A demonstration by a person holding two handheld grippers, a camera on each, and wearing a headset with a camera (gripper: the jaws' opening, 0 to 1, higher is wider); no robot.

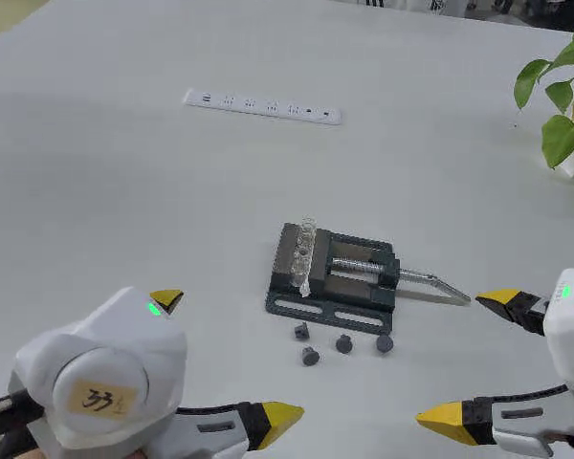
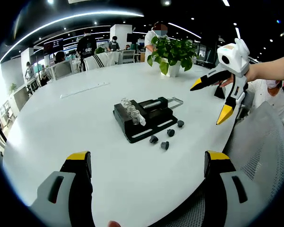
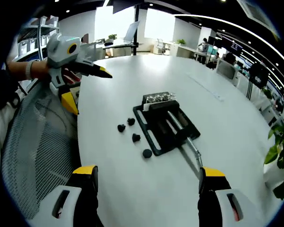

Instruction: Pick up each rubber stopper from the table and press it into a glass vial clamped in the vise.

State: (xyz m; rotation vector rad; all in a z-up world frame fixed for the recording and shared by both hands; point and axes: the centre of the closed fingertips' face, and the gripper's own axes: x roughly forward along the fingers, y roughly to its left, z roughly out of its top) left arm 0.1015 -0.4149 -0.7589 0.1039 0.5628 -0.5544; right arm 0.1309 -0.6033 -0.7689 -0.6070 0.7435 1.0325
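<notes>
A small black metal vise (image 1: 349, 287) stands near the middle of a white round counter (image 1: 124, 191). A row of clear glass vials (image 1: 304, 256) is clamped upright between its jaws at one end. From the opposite end a silver screw handle (image 1: 430, 281) sticks out and lies low over the counter. None of the vials carries a stopper.

Four dark rubber stoppers (image 1: 344, 343) lie loose on the counter just beside the vise, along its long side nearest the person. They are close to one another but apart, and none touches the vise.

The left gripper (image 1: 226, 356), white with yellow-tipped black jaws, hangs above the counter on the person's side of the vise, off towards the vial end. Its jaws are spread wide and hold nothing. The right gripper (image 1: 454, 359), of the same make, hangs on the person's side of the vise too, off towards the handle end. Its jaws also gape wide and are empty. Both grippers are well apart from the stoppers and from the vise, and a green light glows on each body.

On the far side of the vise from the person a long white power strip (image 1: 263, 106) lies flat on the counter, well apart from it. A green leafy plant (image 1: 560, 96) stands at the counter's edge, beyond the handle end of the vise.
</notes>
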